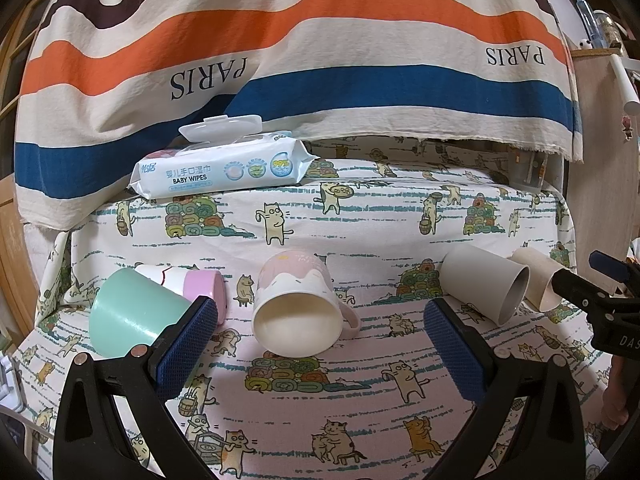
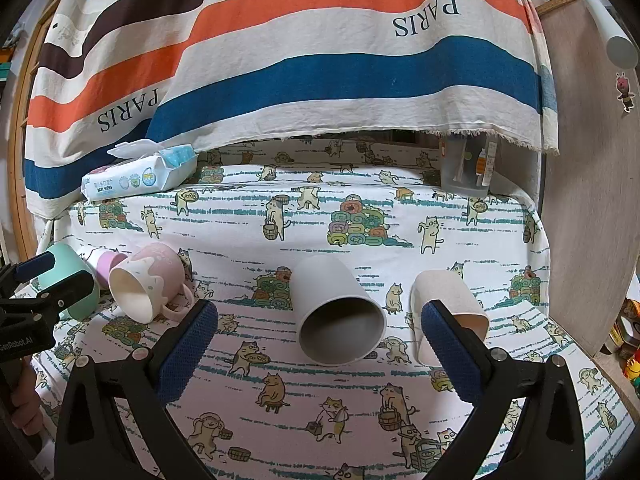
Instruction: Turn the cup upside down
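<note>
Several cups lie on their sides on the cat-print cloth. A pink and white mug (image 1: 296, 300) (image 2: 146, 282) lies with its mouth toward me, between the fingers of my open left gripper (image 1: 320, 334). A grey cup (image 2: 338, 312) (image 1: 486, 282) lies with its mouth toward me, between the fingers of my open right gripper (image 2: 322, 338). A cream cup (image 2: 450, 306) (image 1: 536, 280) lies behind the right finger. A mint cup (image 1: 132, 312) (image 2: 74, 284) and a white cup with a pink end (image 1: 182, 280) lie at the left.
A pack of baby wipes (image 1: 222, 168) (image 2: 138, 174) lies at the back left. A striped cloth (image 1: 280, 60) hangs behind the table. A clear container (image 2: 466, 168) stands at the back right. A wooden panel (image 2: 588, 180) borders the right side.
</note>
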`<state>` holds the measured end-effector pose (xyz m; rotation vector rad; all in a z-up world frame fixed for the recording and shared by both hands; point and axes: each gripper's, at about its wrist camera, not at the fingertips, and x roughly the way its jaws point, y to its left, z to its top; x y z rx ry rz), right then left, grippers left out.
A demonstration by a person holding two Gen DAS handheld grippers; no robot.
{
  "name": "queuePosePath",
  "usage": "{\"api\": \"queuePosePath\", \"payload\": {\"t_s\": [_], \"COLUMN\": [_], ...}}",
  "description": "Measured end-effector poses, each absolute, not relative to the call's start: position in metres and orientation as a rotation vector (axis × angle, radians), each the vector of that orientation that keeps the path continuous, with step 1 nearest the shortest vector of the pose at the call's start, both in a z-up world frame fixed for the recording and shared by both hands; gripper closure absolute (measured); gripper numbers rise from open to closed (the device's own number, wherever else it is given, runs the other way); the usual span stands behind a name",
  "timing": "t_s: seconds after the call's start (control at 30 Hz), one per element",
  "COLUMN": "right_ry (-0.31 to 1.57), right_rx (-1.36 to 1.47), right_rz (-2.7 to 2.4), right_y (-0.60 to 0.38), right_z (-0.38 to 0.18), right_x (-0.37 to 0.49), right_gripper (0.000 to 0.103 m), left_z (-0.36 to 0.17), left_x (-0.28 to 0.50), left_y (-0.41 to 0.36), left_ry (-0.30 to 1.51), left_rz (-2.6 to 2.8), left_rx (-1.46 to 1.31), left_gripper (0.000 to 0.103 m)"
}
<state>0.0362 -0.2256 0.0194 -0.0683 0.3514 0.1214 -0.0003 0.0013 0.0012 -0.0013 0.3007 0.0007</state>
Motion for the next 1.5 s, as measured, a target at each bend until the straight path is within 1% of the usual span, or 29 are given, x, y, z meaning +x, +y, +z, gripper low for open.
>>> {"api": "queuePosePath", "payload": {"t_s": [0.43, 0.57, 0.87, 1.0, 1.1, 1.17, 1.4, 1.5], "right_ry": [0.35, 0.36, 0.394, 0.415, 0.411, 0.448, 0.635, 0.706], "right_rx": [-0.056, -0.031, -0.016, -0.034, -0.061, -0.069, -0.032, -0.015], "right_rz": [0.091, 0.128, 0.162, 0.15, 0.108, 0.092, 0.192, 0.217], "right_y": [-0.228, -0.237, -0.247, -0.249, -0.252, -0.253, -0.256, -0.253], "right_z": [0.02, 0.029, 0.08, 0.092, 0.096, 0.095, 0.068, 0.05], "right_x": [0.037, 0.034, 0.033, 0.041, 0.052, 0.067, 0.124, 0.151], "right_gripper": [0.001, 0.001, 0.001, 0.001, 0.001, 0.001, 0.001, 0.001], "left_z": [0.004, 0.026, 0.079, 0.092, 0.093, 0.088, 0.07, 0.063], "left_x": [0.003, -0.006, 0.002, 0.015, 0.036, 0.047, 0.071, 0.083], "left_y": [0.006, 0.008, -0.006, -0.015, -0.024, -0.027, -0.024, -0.026], "left_ry": [0.314, 0.282, 0.255, 0.298, 0.403, 0.45, 0.467, 0.47], "left_rz": [-0.023, -0.041, -0.023, -0.052, -0.064, -0.086, -0.074, -0.06], "left_rx": [-0.023, -0.039, 0.014, 0.011, 0.001, -0.018, -0.082, -0.068], "left_gripper": [0.001, 0.001, 0.001, 0.001, 0.001, 0.001, 0.001, 0.001]}}
